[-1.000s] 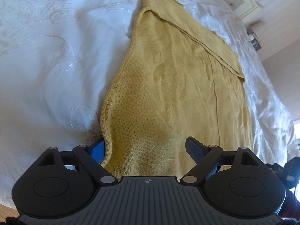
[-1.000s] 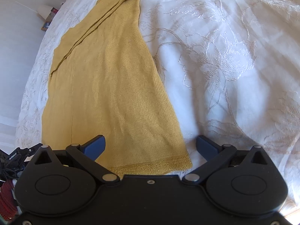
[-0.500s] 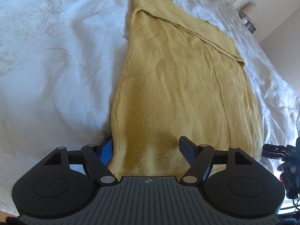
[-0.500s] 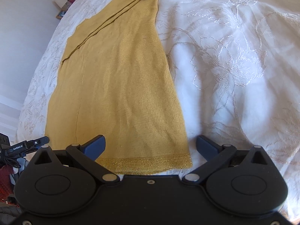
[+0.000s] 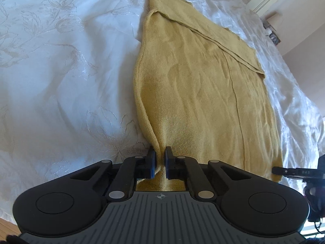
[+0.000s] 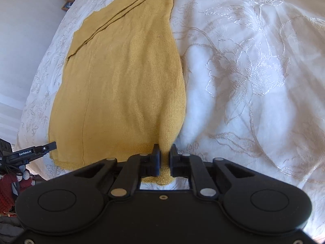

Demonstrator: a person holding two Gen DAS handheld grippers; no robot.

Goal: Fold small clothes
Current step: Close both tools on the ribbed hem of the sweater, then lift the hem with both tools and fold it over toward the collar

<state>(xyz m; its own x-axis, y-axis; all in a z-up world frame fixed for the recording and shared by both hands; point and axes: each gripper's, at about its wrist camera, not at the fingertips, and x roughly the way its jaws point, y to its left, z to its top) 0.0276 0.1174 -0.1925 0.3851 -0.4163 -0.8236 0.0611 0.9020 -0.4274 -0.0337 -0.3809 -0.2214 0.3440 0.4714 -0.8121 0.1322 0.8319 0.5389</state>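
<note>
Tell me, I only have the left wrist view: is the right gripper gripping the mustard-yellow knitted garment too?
Observer: Yes. The right gripper is shut on the mustard-yellow knitted garment at its near right corner.
Operator: Which part exactly?
Observer: The glittery gold hem band shows bunched between its fingers.
Operator: Anything beside that corner?
Observer: Only the white embroidered bedspread, with floral stitching.
</note>
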